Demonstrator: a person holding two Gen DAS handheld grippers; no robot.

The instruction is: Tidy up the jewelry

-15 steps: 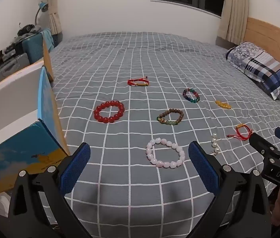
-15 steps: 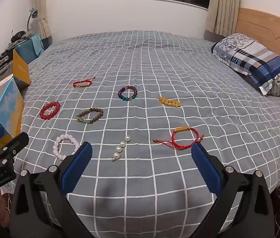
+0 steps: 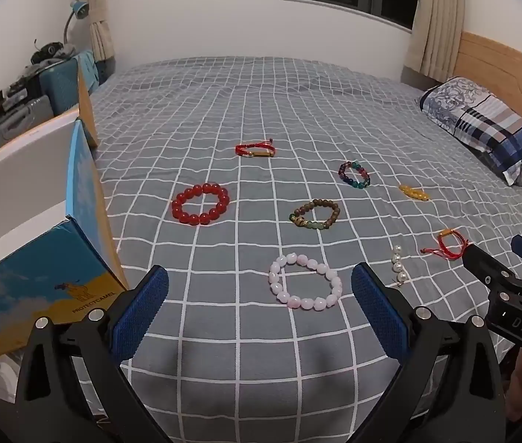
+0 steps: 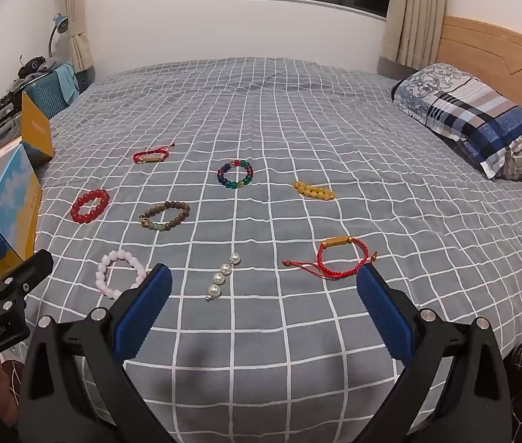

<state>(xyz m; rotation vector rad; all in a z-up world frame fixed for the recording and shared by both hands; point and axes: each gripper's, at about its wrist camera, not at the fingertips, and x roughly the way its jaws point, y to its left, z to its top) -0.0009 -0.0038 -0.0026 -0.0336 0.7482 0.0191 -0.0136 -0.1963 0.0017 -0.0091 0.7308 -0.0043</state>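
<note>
Several pieces of jewelry lie apart on the grey checked bedspread. A pink bead bracelet lies just ahead of my left gripper, which is open and empty. A string of pearls and a red cord bracelet lie ahead of my right gripper, also open and empty. Farther off are a red bead bracelet, a brown bead bracelet, a multicolour bead bracelet, yellow beads and another red cord bracelet.
An open blue and yellow box with white inside stands at the bed's left edge. A plaid pillow lies at the right by the wooden headboard. Suitcases and clutter stand at the far left.
</note>
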